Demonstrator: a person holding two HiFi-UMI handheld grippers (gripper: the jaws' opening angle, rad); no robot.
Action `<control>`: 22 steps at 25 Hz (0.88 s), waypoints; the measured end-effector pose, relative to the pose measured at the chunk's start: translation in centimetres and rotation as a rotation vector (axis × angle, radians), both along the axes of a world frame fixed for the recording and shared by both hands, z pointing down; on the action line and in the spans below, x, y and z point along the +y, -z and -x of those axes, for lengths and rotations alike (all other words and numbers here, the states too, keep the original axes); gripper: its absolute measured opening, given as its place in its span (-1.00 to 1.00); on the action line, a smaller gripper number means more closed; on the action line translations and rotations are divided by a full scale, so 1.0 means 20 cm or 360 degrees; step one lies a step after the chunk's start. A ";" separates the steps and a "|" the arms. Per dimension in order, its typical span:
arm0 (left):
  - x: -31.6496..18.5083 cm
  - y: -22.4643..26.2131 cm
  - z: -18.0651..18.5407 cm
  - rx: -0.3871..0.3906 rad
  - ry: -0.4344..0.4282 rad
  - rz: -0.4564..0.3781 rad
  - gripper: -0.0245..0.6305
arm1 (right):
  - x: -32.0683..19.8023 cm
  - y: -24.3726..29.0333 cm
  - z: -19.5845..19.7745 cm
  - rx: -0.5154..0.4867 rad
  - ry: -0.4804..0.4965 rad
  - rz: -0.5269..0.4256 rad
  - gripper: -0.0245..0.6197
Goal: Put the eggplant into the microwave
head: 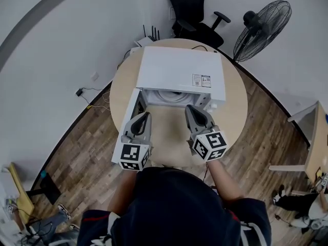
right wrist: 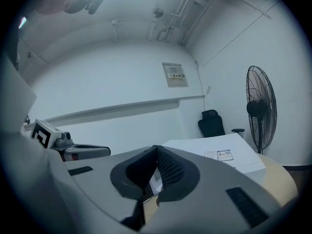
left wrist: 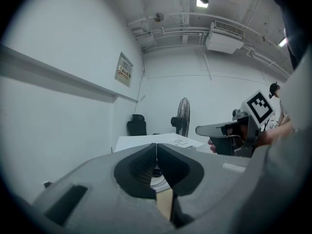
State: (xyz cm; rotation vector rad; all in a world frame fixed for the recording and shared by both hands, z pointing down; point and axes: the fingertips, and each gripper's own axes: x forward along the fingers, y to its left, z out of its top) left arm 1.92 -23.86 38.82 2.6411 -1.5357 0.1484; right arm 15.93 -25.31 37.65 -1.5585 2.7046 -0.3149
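Both jaw pairs are clenched tip to tip with nothing gripped, as seen in each gripper's own view. The left gripper (head: 145,116) and right gripper (head: 192,109) sit side by side over the table (head: 233,111), just on the near side of the microwave (head: 180,68), tips pointing at its open cavity. The left one is just beside the door (head: 131,105), which is swung open to the left. The turntable (head: 171,95) is partly visible in the cavity, beyond the tips.

No view shows the eggplant, so I can't tell where it is.

Writing: there is a sticker (head: 201,80) on the microwave top at the near right corner, print too small to read. The wall sign (left wrist: 124,69) in the left gripper view is unreadable too.

The microwave is a white box with a flat top, on the far half of the round tan table.
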 end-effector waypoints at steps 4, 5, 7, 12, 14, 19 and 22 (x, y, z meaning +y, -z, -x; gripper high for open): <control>0.02 0.02 0.01 0.0010 -0.0003 -0.0016 -0.87 | 0.03 0.01 0.01 0.0016 0.0000 -0.0020 -0.89; 0.02 0.03 0.00 0.0011 -0.0005 -0.0019 -0.87 | 0.03 0.01 0.01 0.0022 -0.0005 -0.0021 -0.89; 0.03 0.04 0.00 0.0011 -0.0014 -0.0025 -0.87 | 0.03 0.00 0.00 0.0016 -0.0021 -0.0020 -0.89; 0.03 0.05 0.00 -0.0019 -0.0025 -0.0050 -0.87 | 0.02 -0.01 -0.01 -0.0002 -0.0054 -0.0024 -0.89; 0.03 0.05 0.01 -0.0025 -0.0027 -0.0054 -0.87 | 0.02 -0.01 -0.01 0.0000 -0.0059 -0.0027 -0.89; 0.02 0.05 0.03 -0.0013 -0.0030 -0.0047 -0.87 | 0.02 -0.02 0.01 0.0024 -0.0060 -0.0019 -0.89; 0.02 0.04 0.03 -0.0013 -0.0034 -0.0041 -0.87 | 0.01 -0.03 0.02 0.0029 -0.0065 -0.0012 -0.89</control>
